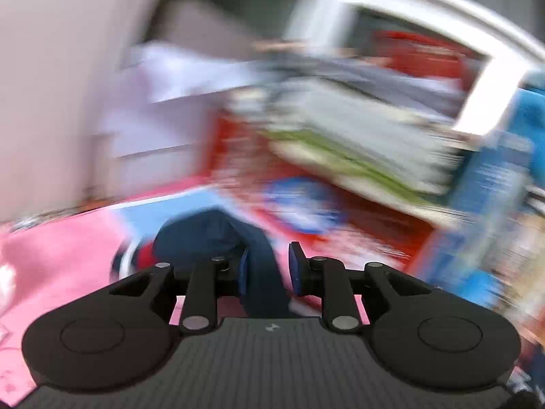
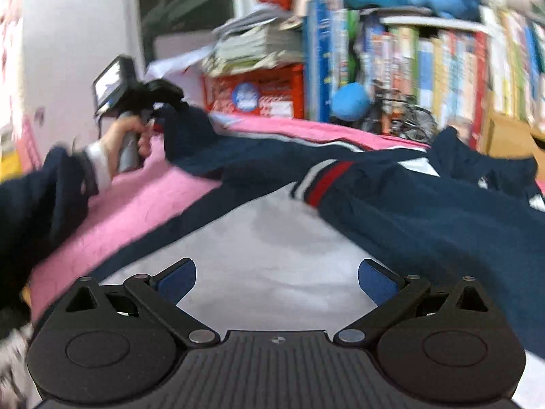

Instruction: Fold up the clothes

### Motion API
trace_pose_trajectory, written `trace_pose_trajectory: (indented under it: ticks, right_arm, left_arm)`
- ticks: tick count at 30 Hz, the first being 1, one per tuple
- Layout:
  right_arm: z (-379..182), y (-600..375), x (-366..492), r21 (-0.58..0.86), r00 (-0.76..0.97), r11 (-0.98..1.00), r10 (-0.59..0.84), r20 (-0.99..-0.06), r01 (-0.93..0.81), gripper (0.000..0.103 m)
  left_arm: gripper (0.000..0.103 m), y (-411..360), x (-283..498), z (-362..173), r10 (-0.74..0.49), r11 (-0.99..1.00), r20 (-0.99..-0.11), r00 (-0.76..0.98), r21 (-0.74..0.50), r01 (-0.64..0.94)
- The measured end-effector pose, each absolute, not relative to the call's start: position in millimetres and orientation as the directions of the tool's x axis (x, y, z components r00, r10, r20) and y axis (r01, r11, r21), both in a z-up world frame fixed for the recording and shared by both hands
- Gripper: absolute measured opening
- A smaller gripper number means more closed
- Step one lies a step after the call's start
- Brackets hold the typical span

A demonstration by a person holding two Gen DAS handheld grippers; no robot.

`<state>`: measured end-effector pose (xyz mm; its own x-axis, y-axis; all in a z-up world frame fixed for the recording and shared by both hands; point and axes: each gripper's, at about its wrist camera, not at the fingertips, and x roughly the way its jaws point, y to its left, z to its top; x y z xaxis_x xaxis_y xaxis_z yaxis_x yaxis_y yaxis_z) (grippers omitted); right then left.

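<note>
Navy jacket (image 2: 391,211) spread across the pink bed cover (image 2: 129,211), long axis running left to right, white lining face up just ahead of the right tool (image 2: 276,281). Right tool wide open, empty, hovering nearest the lining. Left tool (image 1: 267,271) nearly closed, pinching a navy fold, lifted at the far left end.
</note>
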<state>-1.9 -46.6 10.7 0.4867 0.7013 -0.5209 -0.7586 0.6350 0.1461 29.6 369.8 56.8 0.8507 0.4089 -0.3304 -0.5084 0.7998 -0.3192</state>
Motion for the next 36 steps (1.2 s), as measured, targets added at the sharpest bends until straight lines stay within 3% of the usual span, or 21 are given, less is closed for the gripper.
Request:
trace_pose_trajectory:
  ticks: [2, 7, 11, 13, 15, 17, 18, 21, 22, 29, 30, 31, 32, 33, 36]
  right_arm:
    - [12, -64, 6, 0.243, 0.502, 0.657, 0.721, -0.477, -0.713, 0.103]
    - [24, -107, 30, 0.419, 0.561, 0.724, 0.69, -0.458, -0.548, 0.103]
    - [48, -117, 41, 0.366, 0.635, 0.789, 0.614, -0.469, -0.494, 0.103]
    - [59, -109, 44, 0.31, 0.656, 0.807, 0.59, -0.471, -0.503, 0.103]
    - [67, -88, 45, 0.231, 0.664, 0.805, 0.584, -0.467, -0.546, 0.103]
    - [72, -59, 45, 0.131, 0.665, 0.787, 0.586, -0.464, -0.603, 0.103]
    - [72, -37, 47, 0.065, 0.662, 0.767, 0.589, -0.464, -0.638, 0.103]
    - [64, 37, 52, -0.096, 0.645, 0.693, 0.599, -0.474, -0.714, 0.103]
    - [61, 60, 55, -0.135, 0.639, 0.669, 0.601, -0.481, -0.731, 0.103]
    - [17, 189, 79, -0.311, 0.612, 0.544, 0.554, -0.564, -0.779, 0.103]
    - [8, 199, 85, -0.317, 0.604, 0.536, 0.53, -0.595, -0.782, 0.1]
    - [-1, 210, 92, -0.322, 0.596, 0.529, 0.504, -0.626, -0.785, 0.088]
    - [-1, 208, 98, -0.25, 0.567, 0.548, 0.543, -0.619, -0.798, 0.065]
    - [3, 203, 104, -0.184, 0.558, 0.59, 0.55, -0.622, -0.786, 0.025]
    - [19, 182, 117, 0.001, 0.544, 0.679, 0.589, -0.598, -0.734, 0.021]
  left_arm:
    - [0.023, 346, 21, 55, 0.309, 0.854, -0.356, 0.882, -0.305, -0.422]
    - [0.048, 287, -1, 52, 0.05, 0.941, -0.421, 0.906, -0.283, -0.183]
    - [0.066, 240, -18, 49, -0.156, 0.96, -0.474, 0.867, -0.278, 0.02]
    - [0.079, 216, -27, 47, -0.253, 0.952, -0.498, 0.829, -0.28, 0.123]
    - [0.083, 192, -35, 46, -0.346, 0.932, -0.522, 0.78, -0.285, 0.223]
    - [0.091, 216, -54, 53, -0.283, 0.95, -0.467, 0.838, -0.257, 0.177]
    - [0.1, 225, -58, 55, -0.177, 0.975, -0.447, 0.877, -0.203, 0.094]
    - [0.101, 250, -58, 54, 0.145, 0.979, -0.417, 0.897, -0.071, -0.192]
    - [0.1, 258, -54, 51, 0.201, 0.965, -0.421, 0.885, -0.068, -0.252]
    - [0.1, 301, -64, 21, 0.242, 0.867, -0.438, 0.866, -0.302, -0.395]
    - [0.1, 306, -68, 21, 0.237, 0.856, -0.433, 0.87, -0.33, -0.397]
    - [0.1, 311, -72, 21, 0.232, 0.845, -0.428, 0.873, -0.357, -0.399]
    - [0.1, 312, -74, 21, 0.239, 0.84, -0.426, 0.873, -0.36, -0.406]
    - [0.1, 314, -76, 21, 0.245, 0.836, -0.425, 0.871, -0.363, -0.412]
    - [0.1, 311, -76, 22, 0.224, 0.852, -0.416, 0.881, -0.356, -0.385]
